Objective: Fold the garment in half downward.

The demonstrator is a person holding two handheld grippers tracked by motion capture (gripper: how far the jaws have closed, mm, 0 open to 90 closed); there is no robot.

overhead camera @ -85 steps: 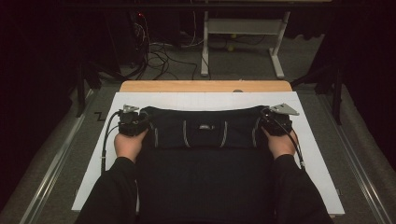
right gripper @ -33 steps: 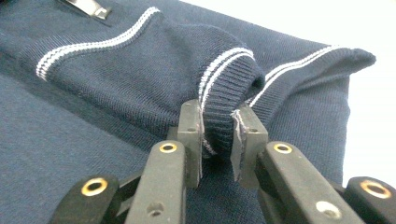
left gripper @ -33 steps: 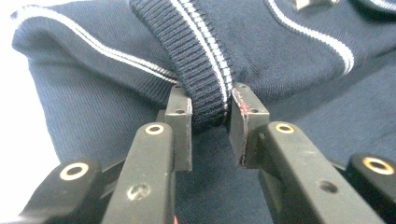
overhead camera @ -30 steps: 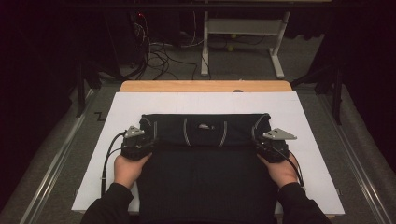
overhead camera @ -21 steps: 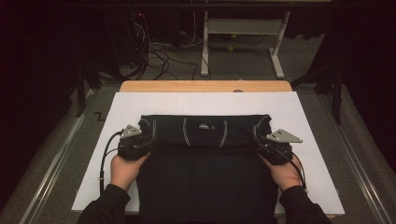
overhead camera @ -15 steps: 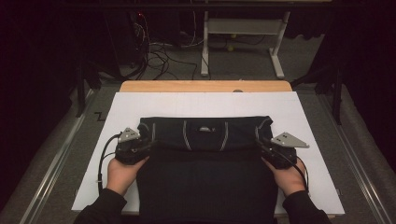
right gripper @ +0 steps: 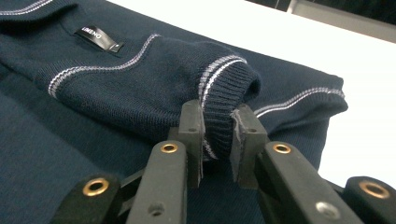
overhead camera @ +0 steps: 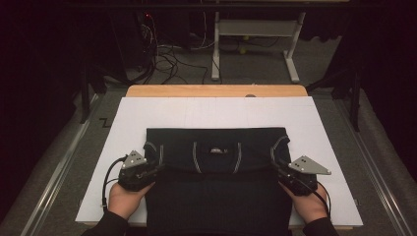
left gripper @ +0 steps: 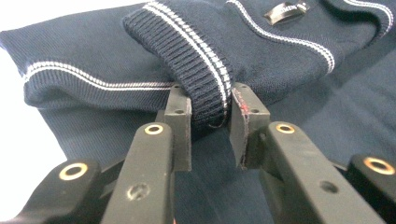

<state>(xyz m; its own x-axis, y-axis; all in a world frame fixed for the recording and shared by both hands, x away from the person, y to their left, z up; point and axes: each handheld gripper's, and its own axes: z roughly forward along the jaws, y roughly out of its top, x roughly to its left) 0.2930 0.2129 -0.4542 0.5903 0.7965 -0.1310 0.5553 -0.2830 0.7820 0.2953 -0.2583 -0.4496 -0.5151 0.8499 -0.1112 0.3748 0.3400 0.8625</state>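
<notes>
High view shows a white sheet (overhead camera: 216, 115) covering most of a wooden tabletop (overhead camera: 216, 90), whose bare edge runs along the far side; around it the room is dark, with a grey carpeted floor (overhead camera: 314, 64), a tangle of cables (overhead camera: 164, 56) and the white legs of another stand (overhead camera: 253, 46) beyond the tabletop. A navy knitted sweater (overhead camera: 216, 184) with pale stripes lies on the near half of the sheet, its upper part folded over toward the person so that the neck label (overhead camera: 215, 150) faces up in the middle of the fold. The left gripper (overhead camera: 147, 172) sits at the fold's left end, and in the left gripper view its jaws are nearly together, clamped on a ribbed striped cuff (left gripper: 208, 88) of the sweater, the knit squeezed between the two pads. The right gripper (overhead camera: 290, 178) sits at the fold's right end, and in the right gripper view its jaws are likewise close together, pinching the other ribbed cuff (right gripper: 224, 100). Both hands rest low near the front edge of the sheet, well apart, with the folded band stretched between them. A cable (overhead camera: 109, 179) loops from the left gripper across the sheet.
</notes>
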